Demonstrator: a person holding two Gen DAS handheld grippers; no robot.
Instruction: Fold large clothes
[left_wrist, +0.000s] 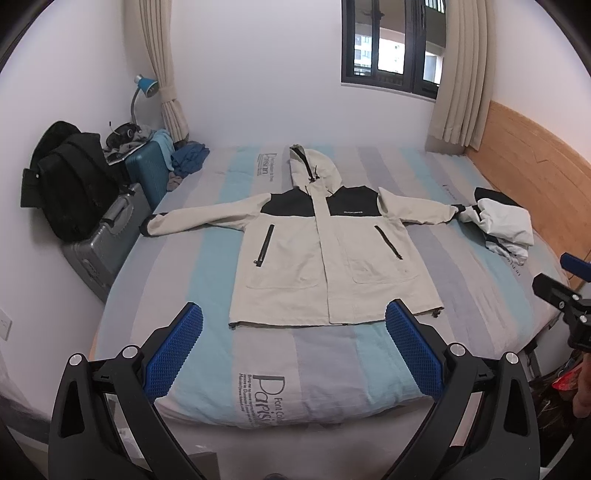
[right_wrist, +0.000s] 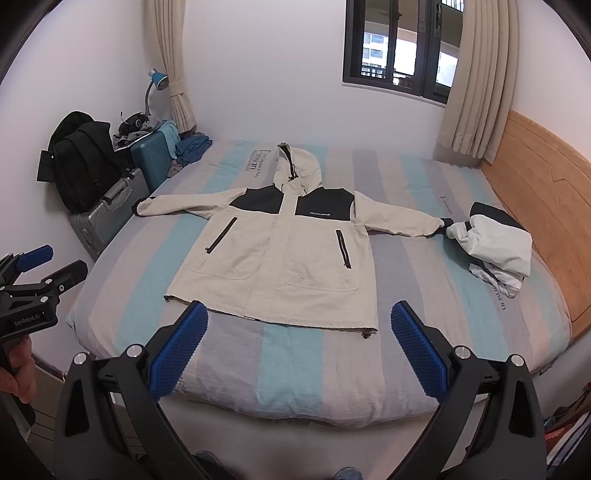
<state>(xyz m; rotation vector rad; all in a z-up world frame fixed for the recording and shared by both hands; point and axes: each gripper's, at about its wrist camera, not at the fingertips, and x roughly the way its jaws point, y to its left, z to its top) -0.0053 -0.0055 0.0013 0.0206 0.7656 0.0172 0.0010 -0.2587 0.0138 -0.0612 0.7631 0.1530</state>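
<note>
Lying flat and face-up across the middle of the bed (left_wrist: 192, 236), the cream hooded jacket (left_wrist: 325, 266) has both sleeves stretched straight out to the sides, hood pointing toward the window wall, hem nearest the cameras. Front closed; dark shoulder panels and two slanted pocket zips visible. No fold has been made yet, so judged step: start of folding, with the garment already spread and smoothed. Its sleeve on the headboard side ends just beside, possibly touching, a white-and-dark bundled garment (left_wrist: 506, 225) lying near the wooden headboard (left_wrist: 535, 166); contact cannot be settled from either view. Left tool (left_wrist: 293, 343): jaws spread wide, nothing between the blue pads, held above the foot of the bed short of the hem. Right tool (right_wrist: 299, 343): likewise spread and empty, also short of the hem. Each tool shows at the edge of the other's view, well apart. Next move, as judged: bring one tool to a cuff or shoulder seam, pinch a single layer cleanly, and carry the sleeve inward over the chest; the other tool may need to pin the body so the jacket does not slide on the striped sheet. Risk: the stiff-looking shell fabric may spring back. Luggage and a backpack (left_wrist: 70, 184) are stacked beyond the bed's far side, clear of the work.
</note>
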